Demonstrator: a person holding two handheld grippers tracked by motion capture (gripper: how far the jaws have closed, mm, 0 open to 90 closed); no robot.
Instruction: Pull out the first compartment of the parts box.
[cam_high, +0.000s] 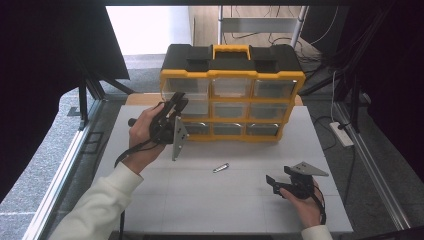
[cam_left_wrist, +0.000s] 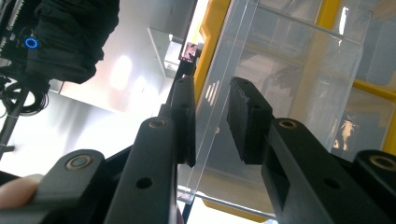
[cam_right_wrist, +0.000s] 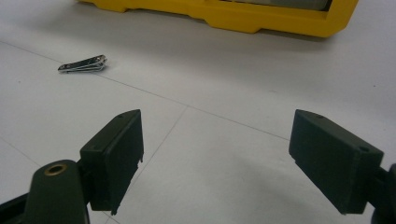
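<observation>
Drawer (cam_left_wrist: 280, 93) of the yellow organizer (cam_high: 232, 75) sits between the left hand-held gripper (cam_left_wrist: 210, 116)'s part-open jaws, not clamped; right hand-held gripper (cam_right_wrist: 215, 158) gapes empty; nail clipper (cam_high: 220, 168) in front, untouched.

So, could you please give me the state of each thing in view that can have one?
Organizer: upright on the table, top lid shut.
Left drawer: partly pulled out, its clear wall between the left gripper's jaws.
Nail clipper: lying flat, folded, untouched.
Left gripper: partly open around the drawer wall.
Right gripper: wide open, empty, near the table.
</observation>
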